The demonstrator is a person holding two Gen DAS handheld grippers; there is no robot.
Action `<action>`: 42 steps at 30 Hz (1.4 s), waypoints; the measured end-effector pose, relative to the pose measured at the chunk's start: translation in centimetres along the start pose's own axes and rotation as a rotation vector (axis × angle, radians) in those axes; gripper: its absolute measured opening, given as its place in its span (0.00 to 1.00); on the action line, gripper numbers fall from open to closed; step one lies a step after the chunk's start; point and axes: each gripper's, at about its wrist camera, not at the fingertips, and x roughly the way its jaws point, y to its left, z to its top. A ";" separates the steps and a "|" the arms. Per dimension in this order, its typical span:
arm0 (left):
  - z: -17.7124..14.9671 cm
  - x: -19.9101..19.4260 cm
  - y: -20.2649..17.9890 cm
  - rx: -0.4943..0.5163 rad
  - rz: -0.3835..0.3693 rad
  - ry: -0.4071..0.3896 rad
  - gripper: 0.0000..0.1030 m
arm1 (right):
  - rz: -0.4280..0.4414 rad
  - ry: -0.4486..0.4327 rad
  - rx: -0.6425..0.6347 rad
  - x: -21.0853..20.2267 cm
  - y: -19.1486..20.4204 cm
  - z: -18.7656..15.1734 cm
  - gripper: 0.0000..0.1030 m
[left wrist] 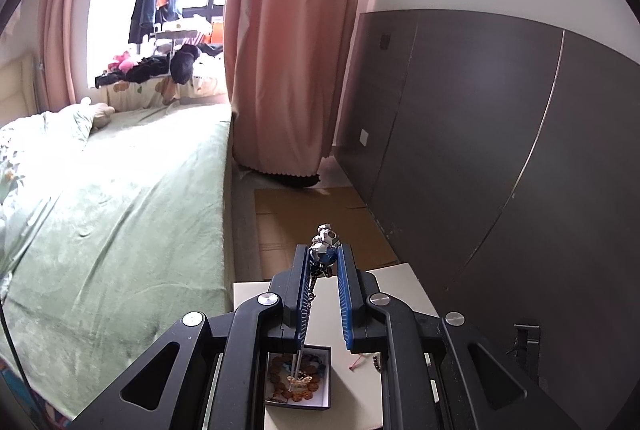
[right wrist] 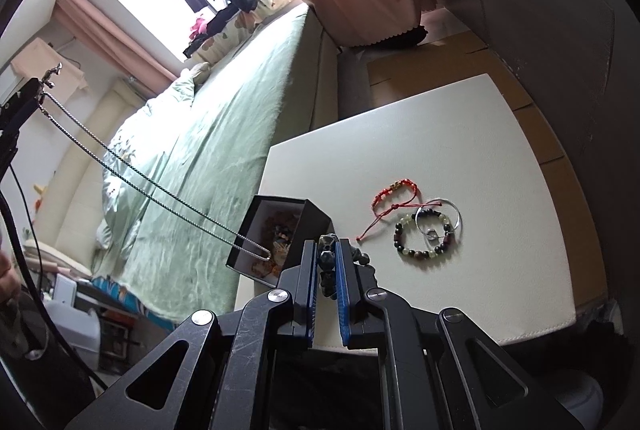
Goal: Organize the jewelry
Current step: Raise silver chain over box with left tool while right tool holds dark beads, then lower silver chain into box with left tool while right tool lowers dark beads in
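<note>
Left wrist view first: left gripper (left wrist: 325, 258) nearly closed, jaws pinching the clasp end of a silver necklace (left wrist: 325, 244), with a knot of metal links sticking out past the tips. Chain dropping from the pinch straight down between the jaws, ending in a butterfly pendant (left wrist: 299, 384) dangling inside the open jewelry box (left wrist: 326, 378). Held high like this, probably, so the pendant goes in first and the chain can coil after it without tangling. Box already carrying amber-coloured beads; sitting on the white counter (left wrist: 394, 280), close to its near edge.

Right wrist view: right gripper (right wrist: 327, 250) closed almost fully, jaws clamped on a dark bead bracelet (right wrist: 326, 262), several beads stacked between the blue pads and a few spilling out to the right, onto the counter as far as can be told. Seemingly parked just beside the box, waiting for its turn once the chain is in. Same chain visible stretching from the other gripper, far left, down to the box mouth.

Further out on the counter: a red cord bracelet (right wrist: 394, 195), a mixed bead bracelet (right wrist: 426, 236) and a thin silver bangle (right wrist: 438, 220) overlapping it, all still lying loose, well apart from the box. Beyond, a bed (right wrist: 224, 133) with a green cover alongside the counter.
</note>
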 end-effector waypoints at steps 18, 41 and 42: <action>-5.5 3.6 3.5 -0.074 0.004 0.111 0.13 | -0.010 0.006 -0.061 0.3 2.9 0.2 0.10; -15.3 11.7 7.7 -0.237 -0.040 0.328 0.14 | -0.030 0.032 -0.111 2.4 6.3 0.4 0.10; -15.4 11.7 7.8 -0.240 -0.040 0.327 0.13 | -0.031 0.033 -0.113 2.6 6.4 0.5 0.10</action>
